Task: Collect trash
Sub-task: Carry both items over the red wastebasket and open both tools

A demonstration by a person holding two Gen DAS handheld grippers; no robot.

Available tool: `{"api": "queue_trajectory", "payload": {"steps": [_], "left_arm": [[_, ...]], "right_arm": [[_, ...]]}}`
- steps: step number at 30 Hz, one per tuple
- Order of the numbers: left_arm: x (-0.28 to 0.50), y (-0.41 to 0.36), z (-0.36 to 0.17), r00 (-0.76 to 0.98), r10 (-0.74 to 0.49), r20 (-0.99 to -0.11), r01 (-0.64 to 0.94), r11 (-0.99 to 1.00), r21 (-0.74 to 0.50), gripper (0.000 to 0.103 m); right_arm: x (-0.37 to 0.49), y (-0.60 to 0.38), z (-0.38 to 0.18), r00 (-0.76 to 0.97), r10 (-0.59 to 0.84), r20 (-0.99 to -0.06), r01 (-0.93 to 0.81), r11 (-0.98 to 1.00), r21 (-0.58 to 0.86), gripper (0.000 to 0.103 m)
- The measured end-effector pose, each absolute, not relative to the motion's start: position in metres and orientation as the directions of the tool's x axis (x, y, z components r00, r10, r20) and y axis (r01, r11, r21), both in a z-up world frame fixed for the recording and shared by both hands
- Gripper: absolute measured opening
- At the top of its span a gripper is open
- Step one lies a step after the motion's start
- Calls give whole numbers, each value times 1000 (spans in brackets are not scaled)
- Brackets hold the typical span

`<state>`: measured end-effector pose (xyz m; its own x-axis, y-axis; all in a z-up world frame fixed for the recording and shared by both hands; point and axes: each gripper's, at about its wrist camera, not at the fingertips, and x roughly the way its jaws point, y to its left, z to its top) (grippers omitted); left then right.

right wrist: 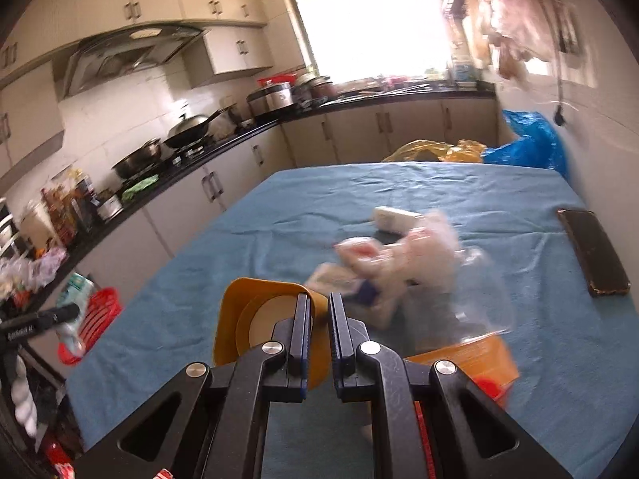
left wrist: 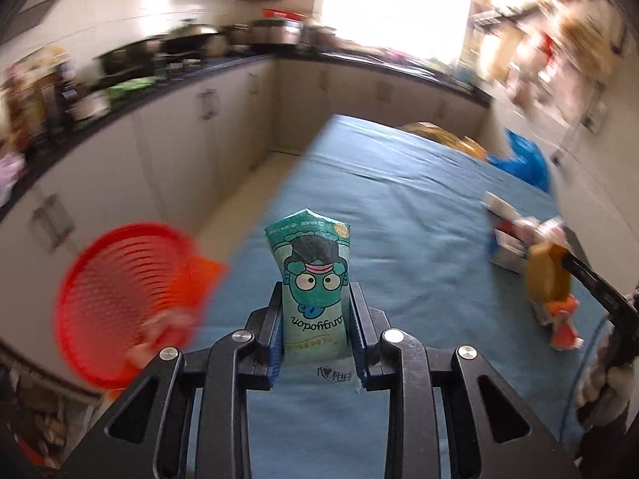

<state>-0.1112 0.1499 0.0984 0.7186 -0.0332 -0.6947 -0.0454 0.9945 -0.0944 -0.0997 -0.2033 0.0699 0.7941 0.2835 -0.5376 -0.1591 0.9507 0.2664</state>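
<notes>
Standing by the blue-clothed counter (right wrist: 319, 199), I saw the left gripper (left wrist: 317, 319) with its fingers clamped on a teal snack packet (left wrist: 311, 279), held up near the red basket (left wrist: 120, 299) off the counter's left edge. Some wrappers already seemed to lie in that basket, though blur hid what they were. The right gripper (right wrist: 318, 339) had its fingers together, seemingly pinching the rim of a yellow paper cup (right wrist: 255, 319). Plenty remained, by my reckoning: crumpled white wrappers (right wrist: 407, 263), a small white carton (right wrist: 395, 217) and an orange packet (right wrist: 471, 359) lay on the cloth. A dark phone (right wrist: 595, 255) lay apart.
</notes>
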Motion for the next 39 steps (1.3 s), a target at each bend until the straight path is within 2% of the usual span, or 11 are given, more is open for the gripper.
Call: {"api": "queue_trajectory", "payload": {"steps": [3, 8, 18, 23, 25, 27, 34, 36, 38, 39], "left_arm": [[-128, 206, 102, 729, 40, -684, -147, 984, -99, 27], [-140, 281, 93, 725, 68, -686, -256, 950, -176, 27], [-113, 363, 57, 719, -9, -695, -306, 894, -328, 29], [-108, 384, 44, 721, 1, -693, -339, 873, -351, 41], [-110, 389, 42, 726, -8, -688, -337, 868, -366, 45], [-113, 390, 43, 735, -16, -678, -327, 867, -375, 46], [-136, 385, 46, 737, -18, -676, -316, 875, -368, 51], [-145, 380, 48, 734, -4, -679, -323, 877, -355, 55], [-156, 373, 52, 731, 38, -681, -343, 883, -320, 64], [-160, 369, 53, 729, 63, -682, -355, 886, -298, 64]], "right_arm": [[-103, -176, 75, 775, 315, -548, -199, 944, 262, 10], [-100, -114, 82, 716, 392, -577, -280, 919, 277, 10], [-64, 53, 79, 556, 542, -630, -438, 835, 332, 10], [-44, 128, 67, 511, 558, -654, -482, 816, 320, 12], [-37, 149, 59, 495, 560, -664, -488, 812, 321, 22], [-33, 161, 52, 479, 560, -676, -485, 811, 328, 39], [-43, 146, 52, 505, 534, -678, -474, 828, 300, 48], [-49, 130, 51, 519, 517, -681, -460, 840, 287, 50], [-54, 115, 50, 526, 506, -683, -446, 848, 285, 52], [-57, 107, 49, 528, 503, -684, -438, 852, 288, 52]]}}
